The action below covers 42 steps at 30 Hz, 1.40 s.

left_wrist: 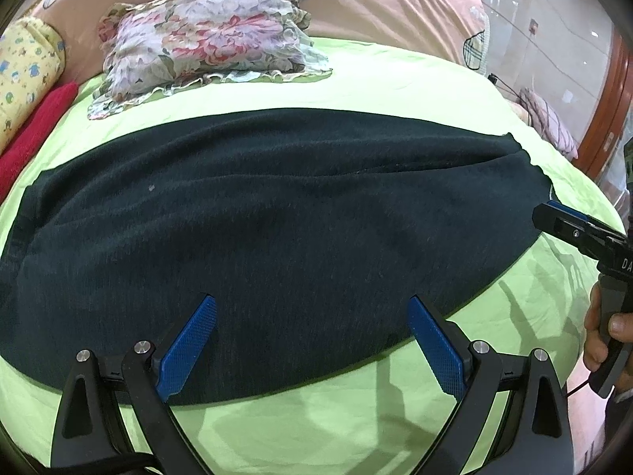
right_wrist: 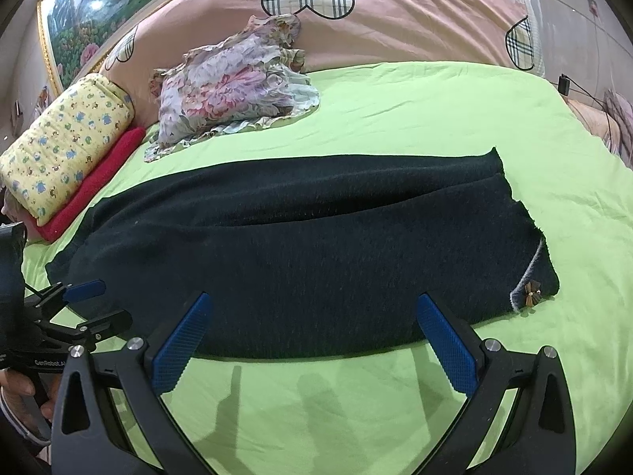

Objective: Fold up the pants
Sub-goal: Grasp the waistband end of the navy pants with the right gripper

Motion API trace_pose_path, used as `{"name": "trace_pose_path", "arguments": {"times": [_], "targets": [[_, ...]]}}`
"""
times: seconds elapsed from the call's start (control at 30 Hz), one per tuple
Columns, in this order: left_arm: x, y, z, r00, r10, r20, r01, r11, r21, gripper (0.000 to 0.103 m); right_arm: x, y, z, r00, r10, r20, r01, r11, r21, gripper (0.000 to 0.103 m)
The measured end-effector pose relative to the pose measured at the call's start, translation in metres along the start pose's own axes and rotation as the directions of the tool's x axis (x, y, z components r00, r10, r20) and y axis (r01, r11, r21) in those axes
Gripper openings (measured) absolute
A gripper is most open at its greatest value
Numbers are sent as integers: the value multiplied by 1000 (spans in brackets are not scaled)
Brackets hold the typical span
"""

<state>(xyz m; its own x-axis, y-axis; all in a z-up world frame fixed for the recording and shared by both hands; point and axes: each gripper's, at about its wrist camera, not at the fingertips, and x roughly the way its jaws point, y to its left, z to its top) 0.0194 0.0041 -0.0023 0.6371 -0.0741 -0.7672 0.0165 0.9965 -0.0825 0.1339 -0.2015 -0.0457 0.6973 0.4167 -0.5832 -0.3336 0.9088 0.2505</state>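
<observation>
both our tongs, left tongs (left_wrist: 312, 308) and right tongs (right_wrist: 312, 306), gape wide and empty over the dark pants (right_wrist: 308, 253), lying folded lengthwise across the green bed (right_wrist: 395, 415).

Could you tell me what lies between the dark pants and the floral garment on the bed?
Only bare green sheet lies between the pants and the floral garment, clearest in the right wrist view.

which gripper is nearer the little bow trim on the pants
Right. The right gripper hangs open over the near edge of the pants, towards the end with the bow trim. The left gripper is open at the opposite end.
</observation>
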Motion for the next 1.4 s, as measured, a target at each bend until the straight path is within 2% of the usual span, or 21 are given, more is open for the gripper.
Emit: {"name": "trace_pose_path", "arguments": {"times": [0.43,0.73,1.0,1.13,1.27,1.4], "targets": [[7,9,30,1000,-16,7,16,999,30,97,6,-20,20,1000,6,-5,-6,999,53,103],[23,9,71,998,-62,-1,61,993,99,97,8,-41,50,999,-29,13,28,999,43,103],[48,10,118,997,-67,-32,72,979,189,97,15,-83,87,998,-67,22,65,994,91,103],[63,11,143,995,-86,-55,97,965,246,97,25,-110,102,997,-82,-16,83,987,140,102],[85,13,167,991,-101,-84,121,951,284,97,45,-134,115,995,-68,-72,80,981,179,90],[106,11,186,989,-108,-101,137,929,345,97,68,-153,124,988,-57,-141,85,976,199,86]]}}
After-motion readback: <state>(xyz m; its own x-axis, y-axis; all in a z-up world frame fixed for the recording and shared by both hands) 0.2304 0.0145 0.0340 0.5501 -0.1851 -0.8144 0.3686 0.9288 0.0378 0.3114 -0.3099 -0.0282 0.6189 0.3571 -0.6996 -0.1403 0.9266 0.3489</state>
